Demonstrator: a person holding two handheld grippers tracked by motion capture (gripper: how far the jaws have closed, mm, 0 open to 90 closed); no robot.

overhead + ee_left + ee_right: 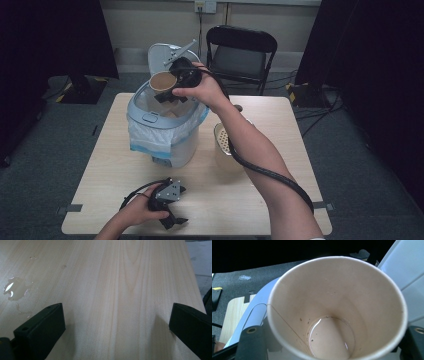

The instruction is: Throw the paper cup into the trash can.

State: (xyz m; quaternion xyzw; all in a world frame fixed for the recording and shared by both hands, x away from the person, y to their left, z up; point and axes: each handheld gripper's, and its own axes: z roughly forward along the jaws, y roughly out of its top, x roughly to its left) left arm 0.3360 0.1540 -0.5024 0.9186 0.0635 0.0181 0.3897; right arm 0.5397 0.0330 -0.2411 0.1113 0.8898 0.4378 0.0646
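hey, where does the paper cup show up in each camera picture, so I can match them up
High view: the paper cup sits upper centre, held by the right hand-held gripper above the open white bin.
Left gripper view: not in it; bare wooden table with a wet patch.
Right gripper view: the cup takes up the middle, mouth toward the camera.
Shared landmark: the wooden table.

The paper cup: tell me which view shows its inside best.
The right gripper view: the paper cup faces the camera, showing a film of liquid and dark specks at its bottom. The high view gives it small, held by the right gripper over the bin. The left gripper view shows table.
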